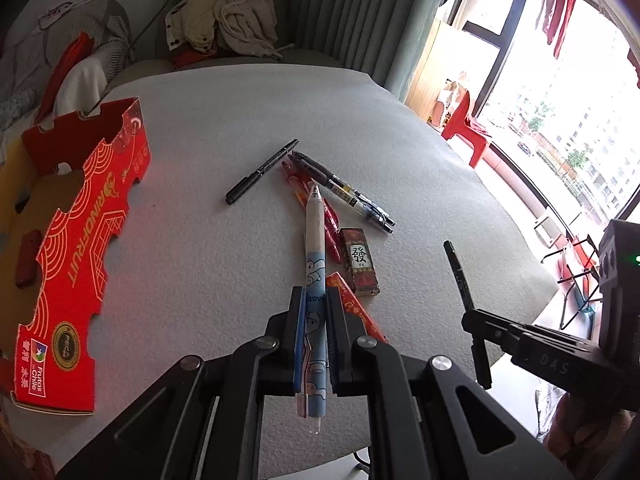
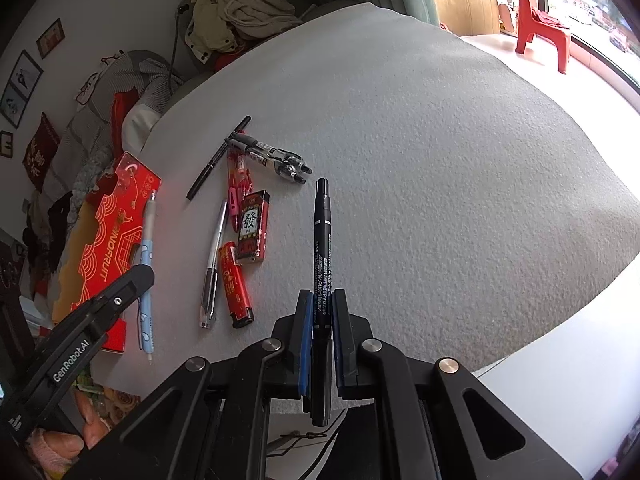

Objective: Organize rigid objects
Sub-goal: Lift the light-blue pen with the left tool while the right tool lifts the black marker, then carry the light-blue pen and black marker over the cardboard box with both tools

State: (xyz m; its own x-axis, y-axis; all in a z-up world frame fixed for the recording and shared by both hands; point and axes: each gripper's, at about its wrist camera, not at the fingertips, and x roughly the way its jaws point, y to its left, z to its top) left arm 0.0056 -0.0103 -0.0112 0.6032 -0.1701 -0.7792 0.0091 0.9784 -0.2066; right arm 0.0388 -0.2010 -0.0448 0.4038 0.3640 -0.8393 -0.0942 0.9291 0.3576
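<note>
We find the right gripper point(image 2: 320, 312) clamped on a black marker point(image 2: 321, 248) that points away over the grey table point(image 2: 440, 200). At left the left gripper point(image 2: 138, 280) holds a pale blue pen point(image 2: 146, 256) beside a red cardboard box point(image 2: 108, 248). On the table lie a clear pen point(image 2: 212, 264), a red lighter point(image 2: 237, 284), a small red tile-printed box point(image 2: 253, 226), a thin black pen point(image 2: 218, 158) and two dark pens point(image 2: 272, 158).

Rough matt felt table cover point(image 2: 440, 160); glossy printed cardboard box point(image 1: 92, 216).
</note>
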